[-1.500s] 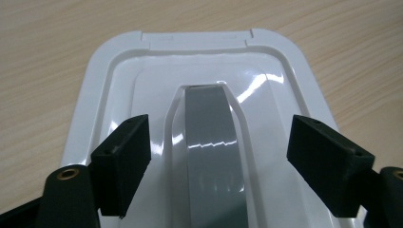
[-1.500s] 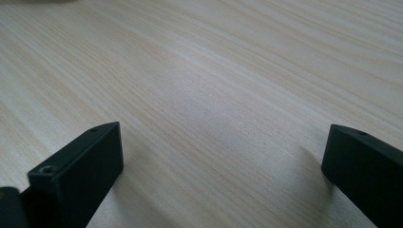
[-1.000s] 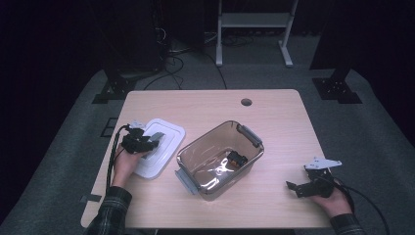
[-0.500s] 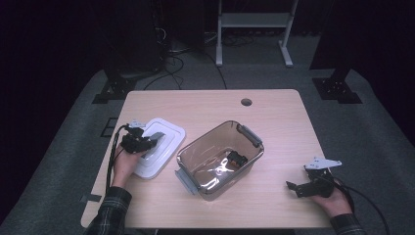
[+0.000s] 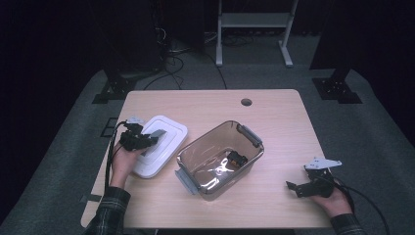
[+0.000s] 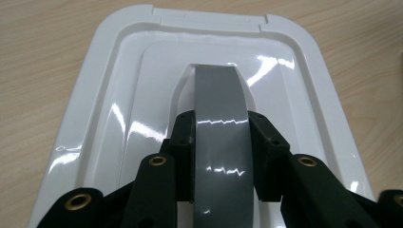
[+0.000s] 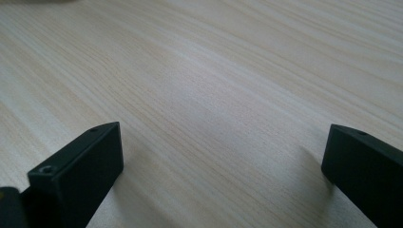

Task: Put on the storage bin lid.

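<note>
Dark room, pale wood table (image 5: 274, 112). We find the white lid (image 5: 164, 147) flat at the table's left, beside the open clear bin (image 5: 218, 156). Left gripper (image 6: 221, 142): its jaws have just been closing and now pinch the lid's grey handle (image 6: 219, 95). We judge the lid secured, ready to lift onto the bin. Right gripper (image 5: 306, 185) rests near the right edge, jaws spread over bare wood.

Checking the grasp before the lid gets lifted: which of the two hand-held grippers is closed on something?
The left hand-held gripper: its jaws have just closed onto the grey handle of the white lid. The right hand-held gripper stands open over bare table.
</note>
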{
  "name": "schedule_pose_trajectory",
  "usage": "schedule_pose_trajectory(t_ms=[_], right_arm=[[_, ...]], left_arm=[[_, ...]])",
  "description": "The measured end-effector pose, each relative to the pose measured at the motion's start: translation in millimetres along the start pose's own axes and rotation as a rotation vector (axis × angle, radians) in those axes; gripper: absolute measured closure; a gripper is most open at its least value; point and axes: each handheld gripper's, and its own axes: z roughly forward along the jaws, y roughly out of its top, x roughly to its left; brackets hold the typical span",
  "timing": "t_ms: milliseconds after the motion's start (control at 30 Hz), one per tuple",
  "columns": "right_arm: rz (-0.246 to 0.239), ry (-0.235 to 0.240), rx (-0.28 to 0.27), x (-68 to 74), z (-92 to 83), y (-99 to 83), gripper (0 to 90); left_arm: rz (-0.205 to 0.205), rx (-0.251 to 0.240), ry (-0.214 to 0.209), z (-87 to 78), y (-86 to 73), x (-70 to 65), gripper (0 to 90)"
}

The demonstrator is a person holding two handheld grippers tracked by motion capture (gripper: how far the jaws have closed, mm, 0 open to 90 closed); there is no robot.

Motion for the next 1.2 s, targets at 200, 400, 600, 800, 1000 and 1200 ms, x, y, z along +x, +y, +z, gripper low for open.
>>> schedule_pose_trajectory(t_ms=[200, 400, 600, 800, 1000, 1200], right_arm=[[0.0, 0.0, 0.0, 0.0, 0.0, 0.0, 0.0], [0.0, 0.0, 0.0, 0.0, 0.0, 0.0, 0.0], [0.0, 0.0, 0.0, 0.0, 0.0, 0.0, 0.0], [0.0, 0.0, 0.0, 0.0, 0.0, 0.0, 0.0], [0.0, 0.0, 0.0, 0.0, 0.0, 0.0, 0.0], [0.0, 0.0, 0.0, 0.0, 0.0, 0.0, 0.0]], left_arm=[[0.008, 0.001, 0.002, -7.0, 7.2, -6.1, 66.4], [-0.003, -0.016, -0.003, -14.6, 11.6, -9.1, 66.4], [-0.006, -0.025, -0.012, -24.7, 18.7, -13.4, 66.5], [-0.003, -0.038, -0.023, -35.8, 26.0, -19.5, 66.5], [0.008, -0.056, -0.04, -47.2, 35.8, -27.7, 66.5], [0.024, -0.066, -0.05, -55.4, 43.6, -34.3, 66.5]])
